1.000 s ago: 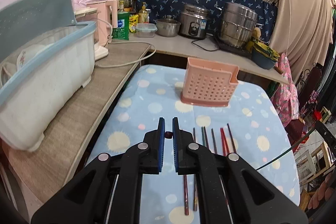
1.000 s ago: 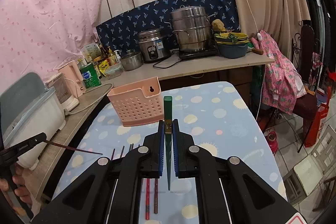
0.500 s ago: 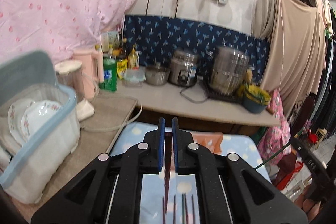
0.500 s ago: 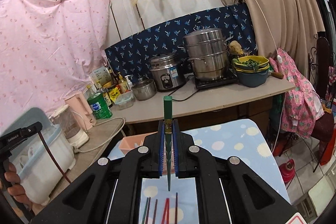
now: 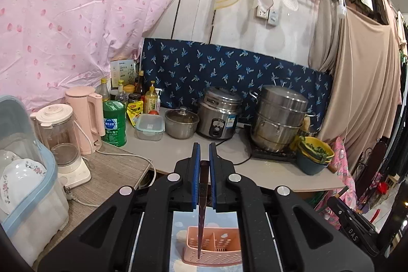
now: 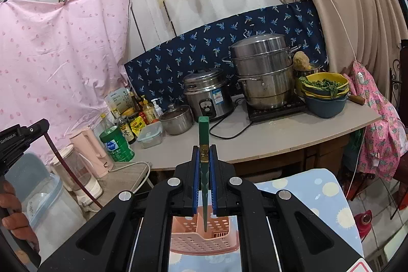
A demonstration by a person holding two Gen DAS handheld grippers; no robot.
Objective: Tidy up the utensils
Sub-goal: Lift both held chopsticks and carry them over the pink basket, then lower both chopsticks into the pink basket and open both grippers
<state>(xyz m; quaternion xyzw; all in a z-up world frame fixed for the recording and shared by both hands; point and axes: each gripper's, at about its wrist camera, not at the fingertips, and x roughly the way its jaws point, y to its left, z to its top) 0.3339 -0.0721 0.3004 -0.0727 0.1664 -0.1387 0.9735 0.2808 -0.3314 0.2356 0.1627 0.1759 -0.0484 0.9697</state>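
Note:
My left gripper (image 5: 204,152) is shut on a dark red chopstick (image 5: 202,210) that hangs point down over the left compartment of the pink perforated utensil holder (image 5: 216,250). My right gripper (image 6: 204,153) is shut on a green chopstick (image 6: 204,134), held upright, its tip over the same pink holder (image 6: 204,237). The holder stands on the blue dotted tablecloth (image 6: 329,198). The left gripper with its red chopstick also shows at the left edge of the right wrist view (image 6: 20,137).
A counter (image 5: 178,152) behind holds a rice cooker (image 5: 219,116), a steel steamer pot (image 5: 279,116), a small pot, bottles, a pink kettle (image 5: 86,116) and a blender. A plastic dish bin (image 5: 23,185) with plates stands at left. Bowls of greens (image 6: 323,91) sit at right.
Both grippers have lifted their chopsticks off the table, turned them upright and moved toward the pink holder, which now sits right beneath the tips. The loose chopsticks on the cloth have left view.

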